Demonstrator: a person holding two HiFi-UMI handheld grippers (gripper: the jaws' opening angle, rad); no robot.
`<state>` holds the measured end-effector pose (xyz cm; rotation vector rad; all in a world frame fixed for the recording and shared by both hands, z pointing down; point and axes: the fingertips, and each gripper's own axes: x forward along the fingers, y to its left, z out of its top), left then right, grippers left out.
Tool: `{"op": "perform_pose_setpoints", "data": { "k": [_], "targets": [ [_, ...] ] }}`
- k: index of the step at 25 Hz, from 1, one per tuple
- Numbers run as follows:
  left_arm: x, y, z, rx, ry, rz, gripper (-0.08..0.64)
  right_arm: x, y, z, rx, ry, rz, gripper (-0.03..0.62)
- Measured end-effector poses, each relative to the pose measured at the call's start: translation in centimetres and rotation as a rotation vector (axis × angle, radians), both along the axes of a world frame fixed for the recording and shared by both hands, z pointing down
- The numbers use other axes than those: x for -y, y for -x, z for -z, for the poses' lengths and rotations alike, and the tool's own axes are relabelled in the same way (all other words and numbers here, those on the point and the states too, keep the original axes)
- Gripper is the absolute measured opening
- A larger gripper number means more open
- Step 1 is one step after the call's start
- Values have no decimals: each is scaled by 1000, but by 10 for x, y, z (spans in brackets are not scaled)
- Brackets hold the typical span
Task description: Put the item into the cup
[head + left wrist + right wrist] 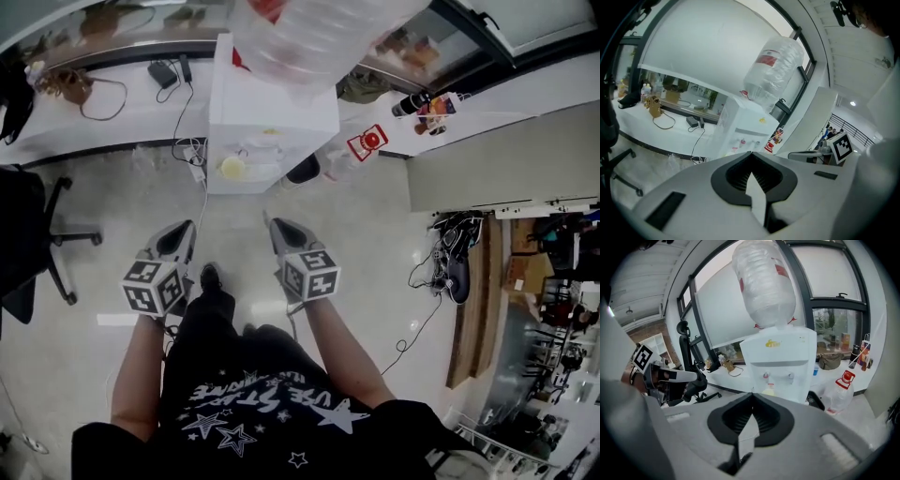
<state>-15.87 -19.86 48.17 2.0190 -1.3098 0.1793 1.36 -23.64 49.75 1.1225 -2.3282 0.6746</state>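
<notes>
A white water dispenser (270,112) with a big clear bottle (314,37) on top stands ahead of me on the floor. A small yellowish cup (232,167) sits in its tap recess, also visible in the right gripper view as the cup (769,390) under the taps. I can make out no separate item. My left gripper (187,225) and right gripper (274,223) are held side by side at waist height, a short way in front of the dispenser, both pointing at it. Both are shut with nothing between the jaws, as the left gripper (751,152) and right gripper (751,393) views confirm.
A white counter (112,112) with cables and a charger runs along the windows behind the dispenser. An empty plastic jug with a red label (361,145) stands to its right. An office chair (37,234) is at the left, and cables and shoes (455,262) lie by the right wall.
</notes>
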Motion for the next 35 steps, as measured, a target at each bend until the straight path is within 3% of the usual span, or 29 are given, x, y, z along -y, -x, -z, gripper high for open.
{"op": "perform_pose_setpoints", "data": {
  "k": [17, 35],
  "targets": [
    [33, 19, -74, -16, 104, -89, 7, 50, 47, -74, -39, 79, -46, 1],
    [54, 2, -143, -21, 133, -38, 8, 100, 57, -140, 23, 103, -36, 1]
  ]
}}
